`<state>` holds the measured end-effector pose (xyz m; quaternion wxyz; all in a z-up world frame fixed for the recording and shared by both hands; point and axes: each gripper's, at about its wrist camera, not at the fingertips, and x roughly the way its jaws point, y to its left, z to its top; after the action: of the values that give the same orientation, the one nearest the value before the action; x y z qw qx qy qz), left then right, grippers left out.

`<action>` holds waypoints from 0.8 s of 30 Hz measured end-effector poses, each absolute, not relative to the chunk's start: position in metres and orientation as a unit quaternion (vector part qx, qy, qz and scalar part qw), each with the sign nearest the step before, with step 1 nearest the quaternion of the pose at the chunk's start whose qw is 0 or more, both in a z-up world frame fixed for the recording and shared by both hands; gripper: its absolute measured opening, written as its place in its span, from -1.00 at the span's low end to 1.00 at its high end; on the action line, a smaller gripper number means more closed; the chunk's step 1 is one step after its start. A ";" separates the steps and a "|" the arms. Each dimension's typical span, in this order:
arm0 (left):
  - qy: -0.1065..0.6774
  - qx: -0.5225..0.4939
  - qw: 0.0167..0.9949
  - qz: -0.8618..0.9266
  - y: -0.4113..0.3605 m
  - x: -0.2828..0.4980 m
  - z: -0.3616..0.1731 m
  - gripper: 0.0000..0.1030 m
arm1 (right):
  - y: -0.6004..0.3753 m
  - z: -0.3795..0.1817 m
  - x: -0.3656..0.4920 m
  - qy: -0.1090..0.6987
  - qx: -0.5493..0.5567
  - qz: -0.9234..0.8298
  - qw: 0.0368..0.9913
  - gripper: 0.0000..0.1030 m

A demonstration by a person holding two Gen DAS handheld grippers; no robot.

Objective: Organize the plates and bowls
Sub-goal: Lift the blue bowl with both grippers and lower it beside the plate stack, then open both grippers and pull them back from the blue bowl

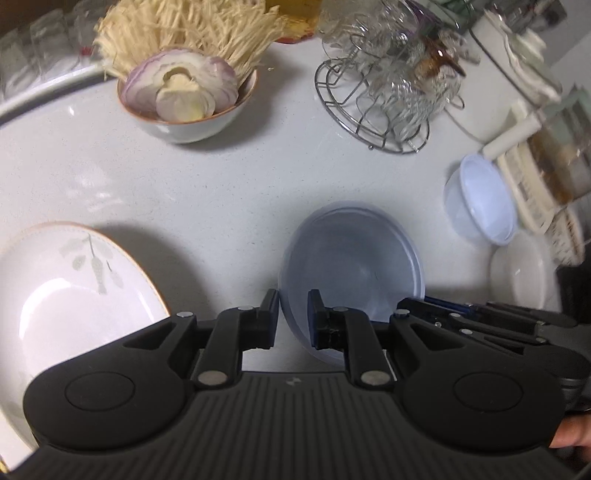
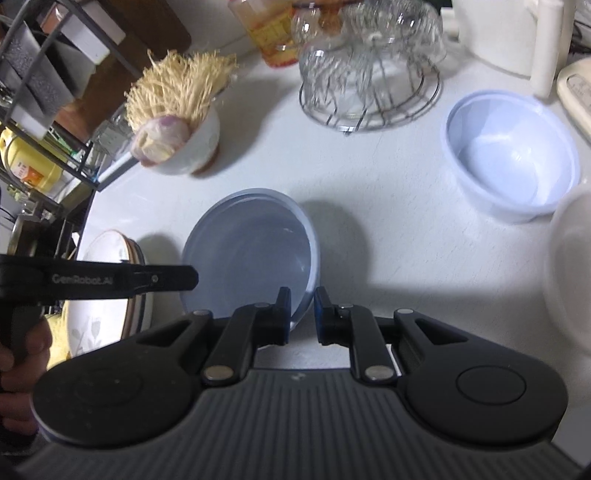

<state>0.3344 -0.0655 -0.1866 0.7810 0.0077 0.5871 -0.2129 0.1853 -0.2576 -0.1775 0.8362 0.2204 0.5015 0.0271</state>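
A translucent blue bowl sits on the white counter; it also shows in the right wrist view. My left gripper straddles the bowl's left rim, jaws close around it. My right gripper straddles its right rim, jaws close around it. A second pale blue bowl stands to the right, also in the left wrist view. A white leaf-patterned plate lies at the left, stacked on others. A white bowl sits far right.
A ceramic bowl of onion and enoki mushrooms stands at the back left. A wire rack of glasses stands at the back. A black shelf rack is on the left, a white appliance at the back right.
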 end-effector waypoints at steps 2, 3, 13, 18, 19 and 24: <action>0.587 0.016 0.781 -0.213 -0.066 0.335 -0.189 -0.65 | -0.254 -0.177 0.186 0.500 0.215 0.021 0.839 -0.66; 0.586 0.016 0.781 -0.214 -0.065 0.336 -0.189 -0.65 | -0.253 -0.176 0.187 0.500 0.214 0.019 0.839 -0.66; 0.545 0.007 0.818 -0.184 -0.050 0.335 -0.170 -0.23 | -0.251 -0.159 0.185 0.467 0.205 0.006 0.860 -0.10; 0.510 0.017 0.840 -0.182 -0.052 0.327 -0.143 -0.23 | -0.252 -0.137 0.179 0.436 0.172 0.006 0.883 0.02; 0.504 0.017 0.844 -0.183 -0.053 0.324 -0.137 -0.23 | -0.253 -0.131 0.177 0.429 0.165 0.005 0.888 0.02; 0.471 0.012 0.861 -0.192 -0.062 0.308 -0.103 -0.23 | -0.261 -0.102 0.168 0.395 0.150 0.002 0.906 0.02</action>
<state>0.3081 -0.0620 -0.1026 0.8611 0.0122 0.4705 -0.1924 0.1679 -0.2606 -0.1017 0.9063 0.1501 0.3951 0.0016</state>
